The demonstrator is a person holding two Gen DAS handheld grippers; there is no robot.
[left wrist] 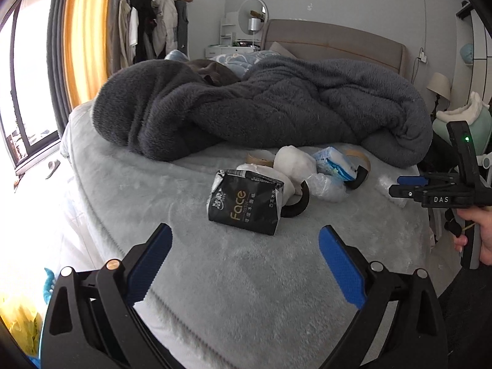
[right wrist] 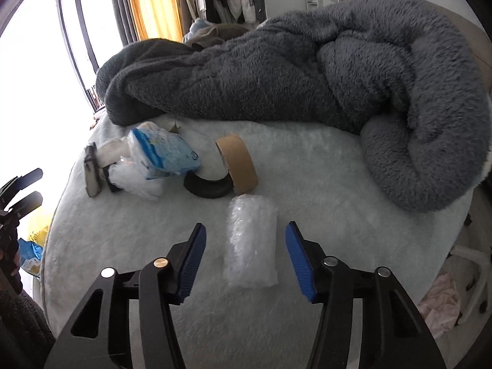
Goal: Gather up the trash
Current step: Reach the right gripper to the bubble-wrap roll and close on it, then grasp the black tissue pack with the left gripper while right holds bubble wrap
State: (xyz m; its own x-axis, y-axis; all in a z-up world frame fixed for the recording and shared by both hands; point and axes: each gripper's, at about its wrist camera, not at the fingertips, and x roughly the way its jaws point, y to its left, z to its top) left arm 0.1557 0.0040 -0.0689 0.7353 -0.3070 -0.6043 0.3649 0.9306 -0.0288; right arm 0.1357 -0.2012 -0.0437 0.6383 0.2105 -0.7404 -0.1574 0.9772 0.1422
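Trash lies on the pale fluffy bed cover (left wrist: pixel 252 276). A black "Face" tissue pack (left wrist: pixel 244 204) stands ahead of my open left gripper (left wrist: pixel 244 246), which is empty. Behind it are white crumpled wads (left wrist: pixel 293 160), a blue tissue pack (left wrist: pixel 333 163), a clear plastic bag (left wrist: pixel 327 186) and black rubber rings (left wrist: pixel 296 204). In the right wrist view a bubble-wrap piece (right wrist: pixel 250 243) lies between the fingers of my open right gripper (right wrist: pixel 244 240). A brown tape roll (right wrist: pixel 238 161), a black ring (right wrist: pixel 207 184) and the blue pack (right wrist: pixel 166 152) lie beyond.
A bulky grey blanket (left wrist: pixel 261 107) is heaped across the bed behind the trash. A window (left wrist: pixel 27 92) and orange curtain are at left. A yellow bag (right wrist: pixel 37 233) sits on the floor beside the bed. The right gripper (left wrist: pixel 399 189) shows at the left view's right edge.
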